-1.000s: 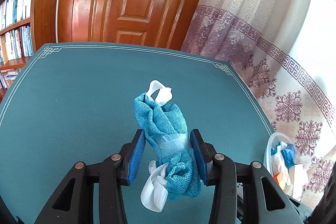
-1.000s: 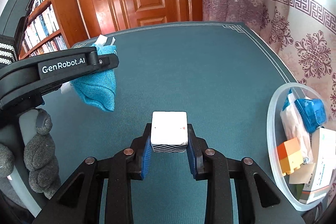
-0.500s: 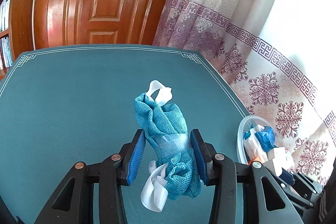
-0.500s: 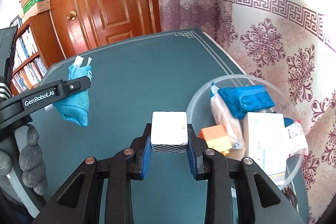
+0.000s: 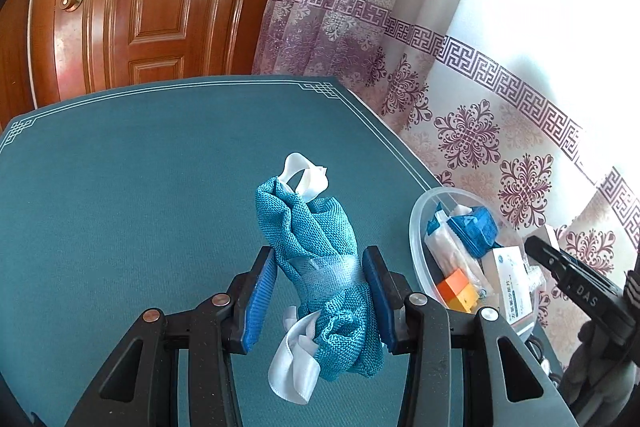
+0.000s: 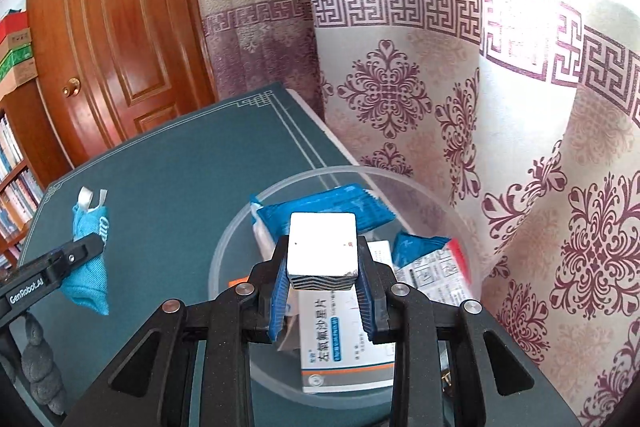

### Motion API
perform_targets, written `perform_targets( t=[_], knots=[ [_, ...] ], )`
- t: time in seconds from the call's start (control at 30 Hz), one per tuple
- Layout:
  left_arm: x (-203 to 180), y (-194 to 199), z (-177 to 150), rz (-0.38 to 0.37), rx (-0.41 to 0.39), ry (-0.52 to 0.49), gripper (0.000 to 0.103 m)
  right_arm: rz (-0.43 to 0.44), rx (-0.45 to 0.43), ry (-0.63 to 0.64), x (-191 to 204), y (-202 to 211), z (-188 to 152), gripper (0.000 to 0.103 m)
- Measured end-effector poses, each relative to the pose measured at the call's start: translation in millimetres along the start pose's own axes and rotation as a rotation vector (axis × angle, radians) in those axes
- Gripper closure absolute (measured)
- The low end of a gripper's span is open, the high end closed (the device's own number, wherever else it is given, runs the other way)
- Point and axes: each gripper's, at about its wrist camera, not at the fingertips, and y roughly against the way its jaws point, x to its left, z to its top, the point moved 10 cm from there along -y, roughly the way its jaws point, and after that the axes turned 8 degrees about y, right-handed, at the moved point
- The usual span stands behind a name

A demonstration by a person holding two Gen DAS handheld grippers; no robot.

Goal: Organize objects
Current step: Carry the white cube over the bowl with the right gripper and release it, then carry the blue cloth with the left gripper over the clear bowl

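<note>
A table with a dark teal cover [image 5: 120, 207] carries everything. A thin white line with a corner ornament [image 5: 316, 89] runs along the edges of the cover. Directly on it stands a clear round plastic tub [image 6: 224, 247], at the right edge, near the front corner. The rest of the cover visible in both views is plain teal.

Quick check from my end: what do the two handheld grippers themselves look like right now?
Both match: the left gripper and right gripper have black angular frames with round silver rivets and ribbed blue pads on the fingers. The left one's side reads "GenRobot.AI" in white. A grey knit glove holds it.
</note>
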Motion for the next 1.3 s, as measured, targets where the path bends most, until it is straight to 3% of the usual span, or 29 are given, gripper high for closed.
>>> perform_targets(
  t=[0.3, 0.67, 1.3],
  knots=[
    [-20, -4, -8, -0.03, 0.011, -0.052, 0.056, -0.071, 0.035, -0.037, -42, -32, 1, 0.072],
    [-18, -13, -13, -0.021, 0.031, -0.053, 0.056, -0.085, 0.083, -0.063, -57, -66, -3, 0.072],
    [-38, -11, -20, -0.05, 0.023, -0.109, 0.056, -0.045, 0.019, -0.081, -50, -11, -17, 0.07]
  ],
)
